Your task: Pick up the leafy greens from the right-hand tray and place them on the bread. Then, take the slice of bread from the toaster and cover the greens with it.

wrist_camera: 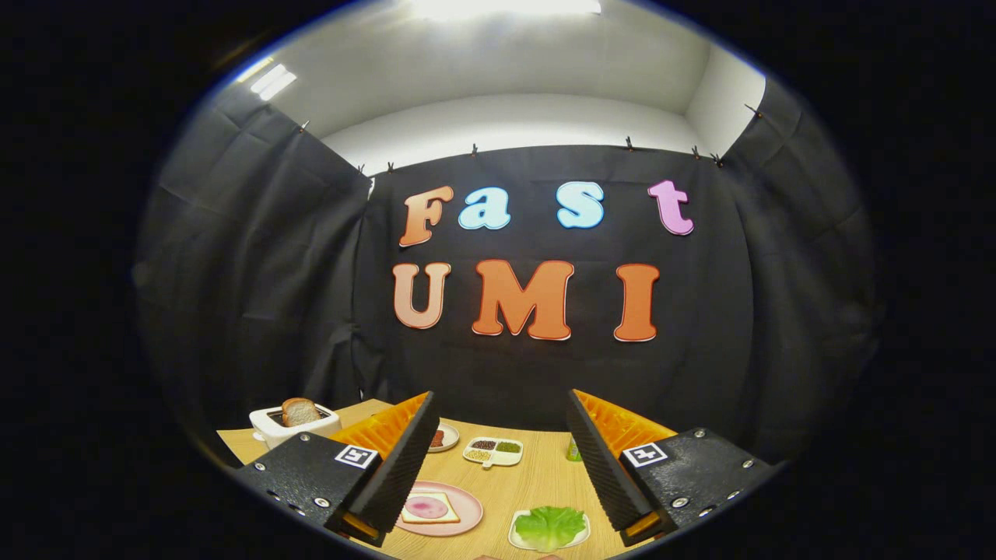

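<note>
Claw point(498, 467) fingers spread wide above the tabletop point(529, 486), gripping nothing. Leafy greens point(550, 526) lie on a white tray point(517, 535) near the right finger; bread point(426, 509) on a pink plate point(467, 513) left; toaster point(294, 424) far left holding a slice point(299, 411).

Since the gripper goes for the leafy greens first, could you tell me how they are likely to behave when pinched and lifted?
The leafy greens look ruffled and thin, so they will probably flop or bend. They likely weigh little. Lying loose on a small white tray, they may slide before the open gripper closes.
</note>
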`<state>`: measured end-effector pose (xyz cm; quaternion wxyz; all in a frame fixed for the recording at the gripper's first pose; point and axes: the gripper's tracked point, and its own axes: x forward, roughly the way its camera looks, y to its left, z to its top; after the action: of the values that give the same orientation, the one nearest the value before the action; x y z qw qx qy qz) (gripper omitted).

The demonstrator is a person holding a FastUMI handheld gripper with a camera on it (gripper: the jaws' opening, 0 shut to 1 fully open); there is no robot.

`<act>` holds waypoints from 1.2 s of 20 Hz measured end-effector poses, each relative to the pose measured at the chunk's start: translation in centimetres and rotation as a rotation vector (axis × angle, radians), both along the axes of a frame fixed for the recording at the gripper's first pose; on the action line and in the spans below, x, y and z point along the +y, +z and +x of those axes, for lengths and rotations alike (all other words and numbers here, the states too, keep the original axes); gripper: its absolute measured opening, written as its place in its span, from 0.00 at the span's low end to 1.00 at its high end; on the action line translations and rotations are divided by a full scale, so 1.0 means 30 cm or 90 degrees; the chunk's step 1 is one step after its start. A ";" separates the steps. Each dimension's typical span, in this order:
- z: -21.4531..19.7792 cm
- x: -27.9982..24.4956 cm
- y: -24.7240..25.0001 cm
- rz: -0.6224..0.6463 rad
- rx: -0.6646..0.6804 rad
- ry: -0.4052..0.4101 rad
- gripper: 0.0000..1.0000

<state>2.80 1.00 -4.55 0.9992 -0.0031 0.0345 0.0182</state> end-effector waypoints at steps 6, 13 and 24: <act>0.039 -0.050 -0.105 0.010 0.051 -0.007 0.98; 0.059 -0.120 -0.306 0.012 0.177 -0.024 0.99; 0.056 -0.127 -0.584 0.038 0.385 0.008 0.99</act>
<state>4.48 -2.81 -22.07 0.9431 0.0313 0.3300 0.0256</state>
